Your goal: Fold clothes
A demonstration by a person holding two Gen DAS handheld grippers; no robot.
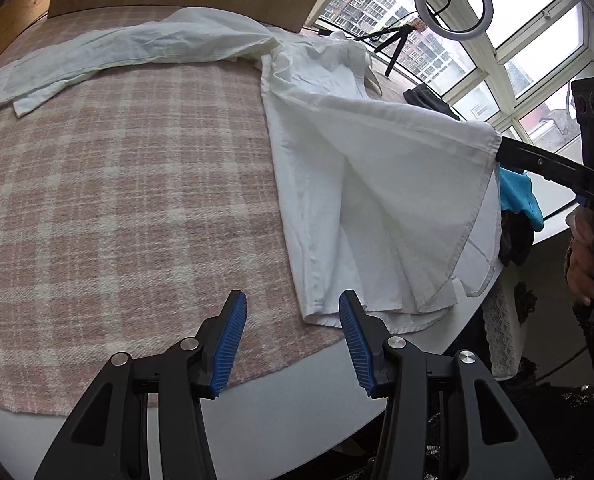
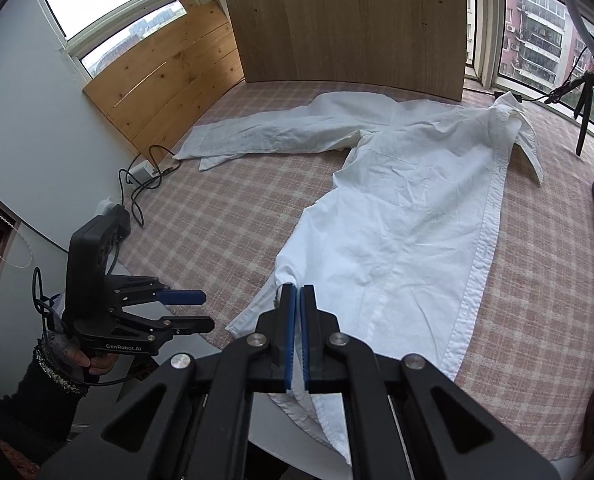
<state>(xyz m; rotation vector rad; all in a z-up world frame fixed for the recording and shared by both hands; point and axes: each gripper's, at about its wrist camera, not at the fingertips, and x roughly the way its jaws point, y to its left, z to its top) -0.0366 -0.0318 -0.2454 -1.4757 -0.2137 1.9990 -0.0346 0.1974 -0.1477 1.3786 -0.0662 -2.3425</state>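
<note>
The white shirt (image 2: 397,216) lies spread on the pink plaid blanket (image 1: 117,200). The right gripper (image 2: 297,300) has its 2 fingers clamped on the shirt's hem, lifting it. The left gripper (image 1: 293,316) hangs with fingers apart, empty, just beside the hem.

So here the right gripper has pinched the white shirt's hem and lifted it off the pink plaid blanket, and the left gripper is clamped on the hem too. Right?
Not quite. The left gripper is open and holds nothing; the left wrist view shows its blue pads apart over the pink plaid blanket, beside the hem. The rest stands: the right gripper is shut on the white shirt, lifting its edge.
</note>
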